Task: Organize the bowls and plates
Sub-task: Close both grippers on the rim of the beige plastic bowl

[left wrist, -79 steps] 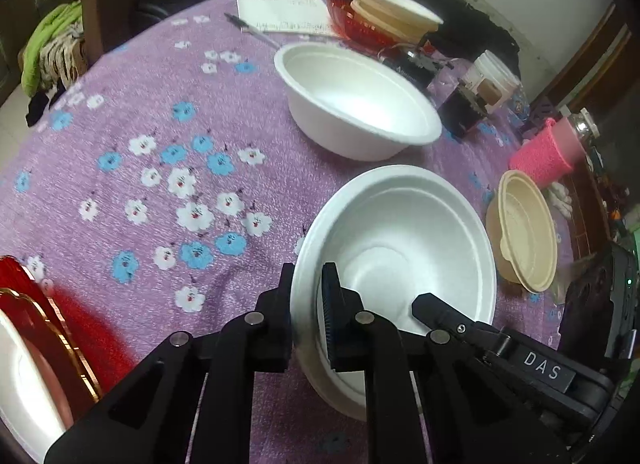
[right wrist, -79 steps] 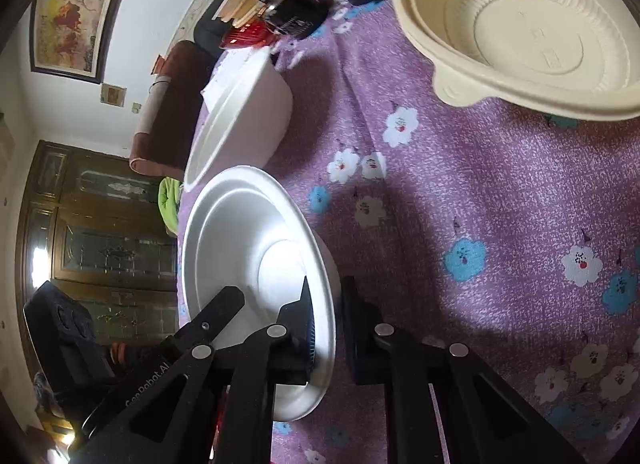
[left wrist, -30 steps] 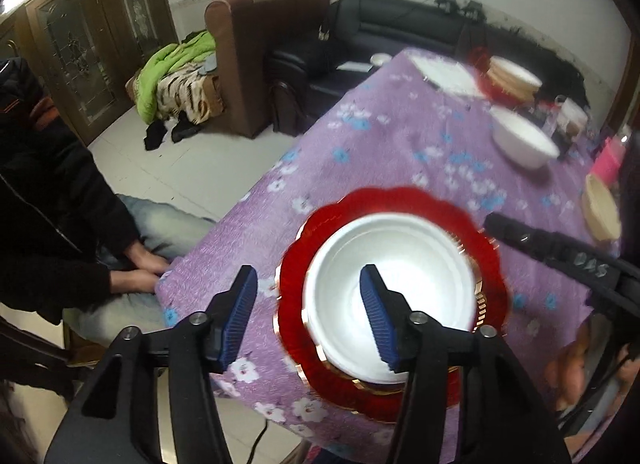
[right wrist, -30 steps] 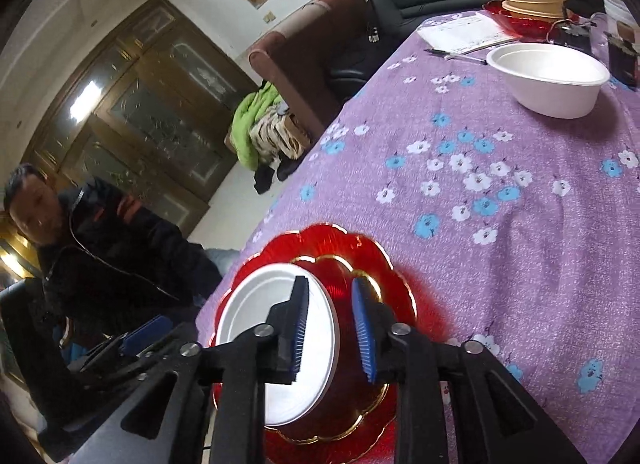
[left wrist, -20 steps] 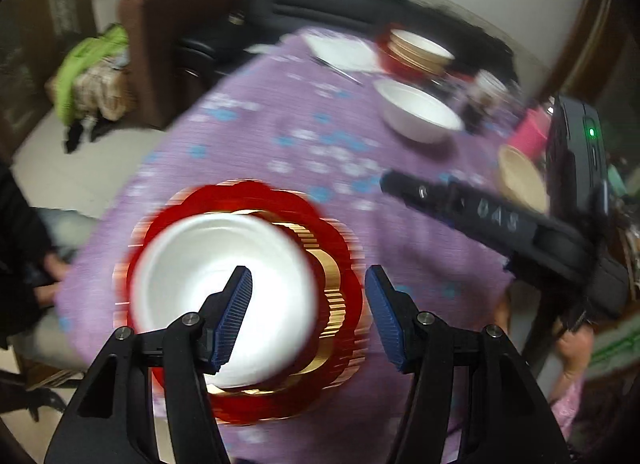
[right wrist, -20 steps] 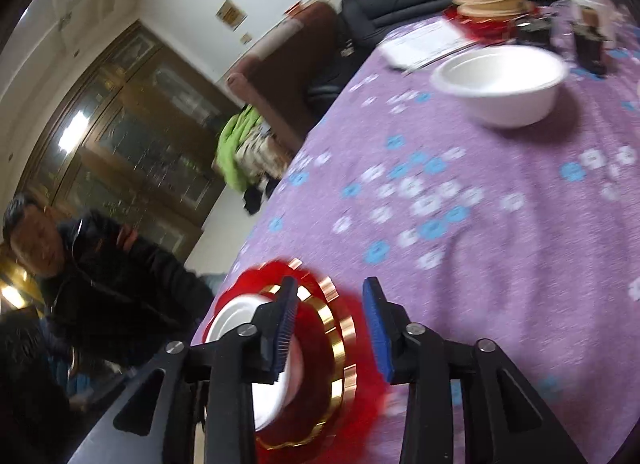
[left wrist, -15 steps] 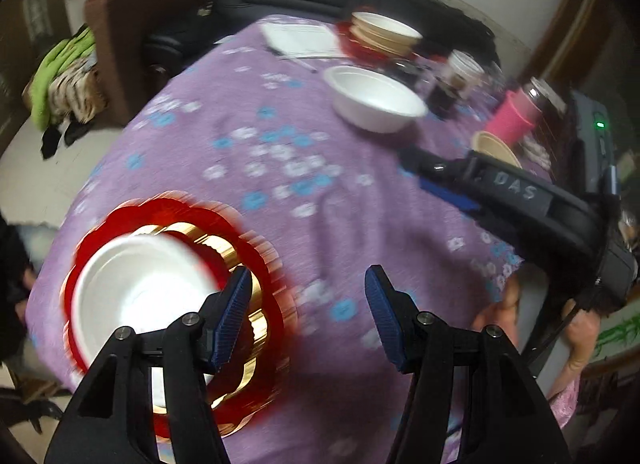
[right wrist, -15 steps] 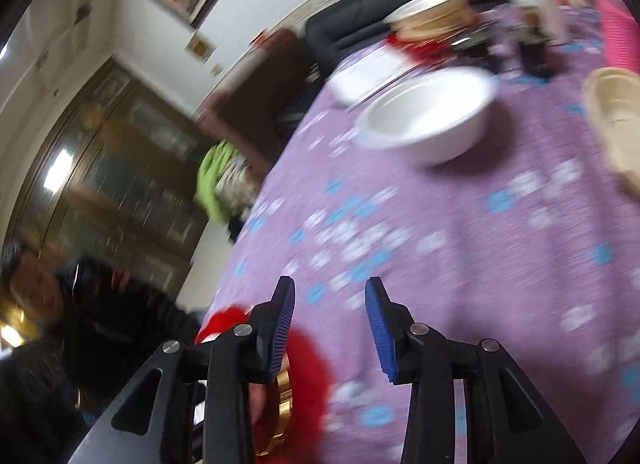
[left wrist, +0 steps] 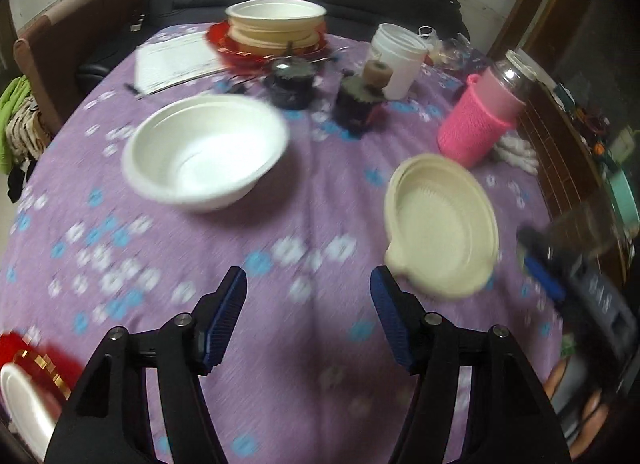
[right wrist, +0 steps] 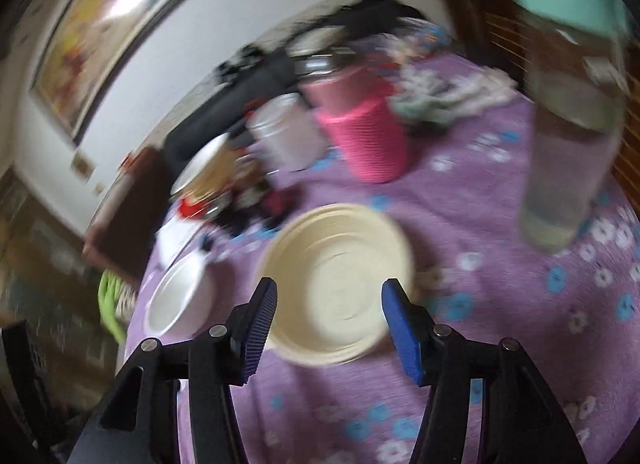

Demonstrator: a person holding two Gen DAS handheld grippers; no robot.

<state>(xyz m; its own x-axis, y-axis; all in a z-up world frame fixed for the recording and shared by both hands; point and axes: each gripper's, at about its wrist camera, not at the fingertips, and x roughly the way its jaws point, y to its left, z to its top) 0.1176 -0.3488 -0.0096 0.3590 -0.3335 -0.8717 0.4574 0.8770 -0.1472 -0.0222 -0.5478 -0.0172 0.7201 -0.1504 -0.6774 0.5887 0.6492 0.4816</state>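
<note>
White bowl (left wrist: 24,404) now released on red plate (left wrist: 44,360); both grippers empty

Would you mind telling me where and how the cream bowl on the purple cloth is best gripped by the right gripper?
Probably by the near rim of the cream bowl, one finger inside and one outside. It sits upright and open, far wider than the gap of the open right gripper, which hangs just short of it, so only the thin wall fits.

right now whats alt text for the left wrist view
The open left gripper hovers empty above a purple floral tablecloth, with a white bowl ahead left and a cream bowl ahead right.
</note>
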